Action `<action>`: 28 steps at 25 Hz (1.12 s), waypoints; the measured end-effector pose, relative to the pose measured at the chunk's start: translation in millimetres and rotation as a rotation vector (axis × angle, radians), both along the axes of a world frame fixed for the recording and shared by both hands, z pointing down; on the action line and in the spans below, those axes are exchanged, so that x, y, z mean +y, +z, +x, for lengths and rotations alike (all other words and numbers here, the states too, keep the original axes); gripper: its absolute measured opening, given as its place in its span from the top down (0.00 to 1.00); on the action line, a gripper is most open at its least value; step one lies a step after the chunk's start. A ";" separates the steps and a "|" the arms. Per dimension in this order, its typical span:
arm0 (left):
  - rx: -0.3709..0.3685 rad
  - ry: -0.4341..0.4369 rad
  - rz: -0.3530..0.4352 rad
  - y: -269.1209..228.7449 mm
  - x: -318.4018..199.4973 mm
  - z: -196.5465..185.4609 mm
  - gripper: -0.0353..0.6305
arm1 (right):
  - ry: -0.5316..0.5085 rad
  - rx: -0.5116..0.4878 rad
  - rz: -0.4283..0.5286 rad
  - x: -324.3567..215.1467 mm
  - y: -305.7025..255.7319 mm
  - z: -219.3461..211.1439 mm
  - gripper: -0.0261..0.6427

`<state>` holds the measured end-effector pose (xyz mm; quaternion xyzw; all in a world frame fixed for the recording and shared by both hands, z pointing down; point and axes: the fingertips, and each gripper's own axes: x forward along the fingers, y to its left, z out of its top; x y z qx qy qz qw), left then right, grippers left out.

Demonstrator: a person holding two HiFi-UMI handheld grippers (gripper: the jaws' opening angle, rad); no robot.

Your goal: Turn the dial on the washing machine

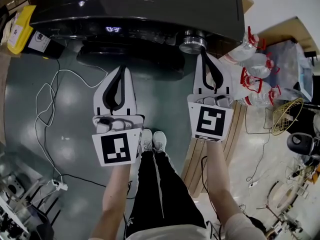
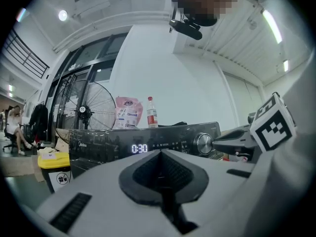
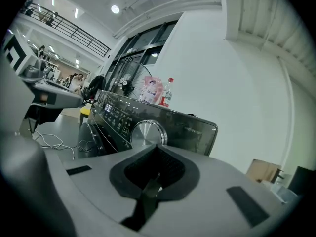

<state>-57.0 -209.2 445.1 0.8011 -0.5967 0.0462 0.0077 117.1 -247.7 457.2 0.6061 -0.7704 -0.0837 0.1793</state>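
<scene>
The dark washing machine (image 1: 145, 9) fills the top of the head view, its display (image 1: 113, 29) lit. Its silver dial (image 1: 192, 41) sits at the right end of the control panel. My right gripper (image 1: 204, 56) is shut and empty, its tips just short of the dial and not touching it. In the right gripper view the dial (image 3: 146, 134) stands right behind the closed tips of the right gripper (image 3: 157, 146). My left gripper (image 1: 121, 69) is shut and empty, held lower in front of the door. In its own view, the left gripper (image 2: 160, 152) points at the display (image 2: 139, 148), with the dial (image 2: 203, 143) off to the right.
A yellow bin (image 1: 20, 26) stands left of the machine. White cables (image 1: 47, 109) trail across the floor. Red-capped bottles (image 1: 255, 79) and a wire basket (image 1: 285, 116) crowd the right side. A detergent bag (image 2: 128, 111) and a bottle (image 2: 151, 112) stand on the machine; a fan (image 2: 84, 110) stands behind.
</scene>
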 end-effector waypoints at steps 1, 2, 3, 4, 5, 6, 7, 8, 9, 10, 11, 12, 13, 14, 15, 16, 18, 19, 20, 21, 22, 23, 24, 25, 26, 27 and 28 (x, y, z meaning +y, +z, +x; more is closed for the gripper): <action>0.002 -0.001 0.002 -0.5 -0.3 -0.2 0.95 | -0.002 0.001 0.002 0.0 -0.2 0.0 0.96; 0.005 -0.002 0.008 -2.0 -0.7 0.0 0.95 | -0.003 0.002 0.004 0.1 -0.3 0.0 0.96; 0.005 -0.002 0.012 -3.1 -0.7 0.0 0.95 | -0.003 0.001 0.005 0.3 -0.3 -0.1 0.96; 0.003 -0.002 0.013 -3.6 -0.6 -0.1 0.95 | -0.002 -0.001 0.005 0.6 -0.3 -0.2 0.96; 0.000 -0.001 0.013 -3.6 -0.5 -0.4 0.95 | -0.001 -0.002 0.004 0.8 -0.3 -0.3 0.96; 0.000 -0.002 0.012 -3.2 -0.6 -0.9 0.95 | 0.001 -0.003 0.003 0.8 -0.2 -0.3 0.96; 0.001 -0.003 0.011 -2.8 -0.8 -1.7 0.95 | 0.002 -0.003 0.004 0.6 -0.2 -0.3 0.96; 0.004 -0.006 0.011 -2.6 -1.0 -2.7 0.95 | 0.004 -0.004 0.004 0.3 -0.1 -0.4 0.96; 0.007 -0.008 0.012 -2.6 -1.1 -3.8 0.95 | 0.005 -0.005 0.004 0.1 0.1 -0.4 0.96; 0.009 -0.010 0.014 -2.7 -0.9 -4.7 0.95 | 0.005 -0.005 0.002 0.1 0.9 -0.5 0.96; 0.007 -0.011 0.016 -2.6 -0.5 -5.5 0.95 | 0.004 -0.002 -0.004 0.3 2.6 -0.7 0.96; 0.002 -0.012 0.016 -2.2 0.2 -6.2 0.95 | 0.000 0.001 -0.013 0.5 5.3 -1.5 0.96; -0.004 -0.012 0.016 -1.6 0.9 -7.1 0.95 | -0.005 0.003 -0.019 0.6 8.4 -2.9 0.96; -0.009 -0.012 0.015 -0.9 1.7 -8.0 0.95 | -0.009 0.006 -0.019 0.5 11.0 -4.4 0.96; -0.010 -0.012 0.013 -0.2 2.3 -9.1 0.95 | -0.011 0.015 -0.014 0.3 12.7 -5.6 0.96; -0.010 -0.013 0.013 0.3 2.7 -10.4 0.95 | -0.012 0.029 -0.006 0.1 13.8 -6.2 0.96; -0.011 -0.016 0.011 1.3 2.8 -13.1 0.95 | -0.014 0.048 0.006 0.0 14.4 -6.1 0.96; -0.012 -0.018 0.011 1.7 2.6 -14.7 0.95 | -0.014 0.048 0.007 0.0 14.3 -5.8 0.96; -0.012 -0.021 0.010 2.0 2.4 -16.3 0.95 | -0.011 0.042 0.005 0.1 13.7 -5.9 0.96; -0.012 -0.024 0.009 2.3 2.2 -17.8 0.95 | -0.007 0.036 0.002 0.3 13.0 -6.2 0.96; -0.010 -0.027 0.009 2.7 2.1 -19.1 0.95 | -0.004 0.033 0.000 0.5 12.5 -6.7 0.96; -0.009 -0.030 0.008 3.1 2.0 -20.0 0.95 | -0.005 0.035 0.001 0.6 12.5 -7.0 0.96; -0.008 -0.032 0.008 3.5 1.9 -20.6 0.95 | -0.006 0.035 0.001 0.6 12.7 -7.2 0.96; -0.008 -0.032 0.007 4.1 1.7 -20.6 0.95 | -0.006 0.033 -0.002 0.7 12.8 -7.4 0.96; -0.008 -0.032 0.005 4.8 1.6 -20.3 0.95 | -0.005 0.032 -0.004 0.7 12.9 -7.5 0.96; -0.008 -0.031 0.004 5.4 1.4 -19.7 0.95 | -0.007 0.035 -0.004 0.7 13.0 -7.4 0.96; -0.009 -0.029 0.003 6.0 1.3 -19.0 0.95 | -0.011 0.040 -0.001 0.7 13.1 -7.3 0.96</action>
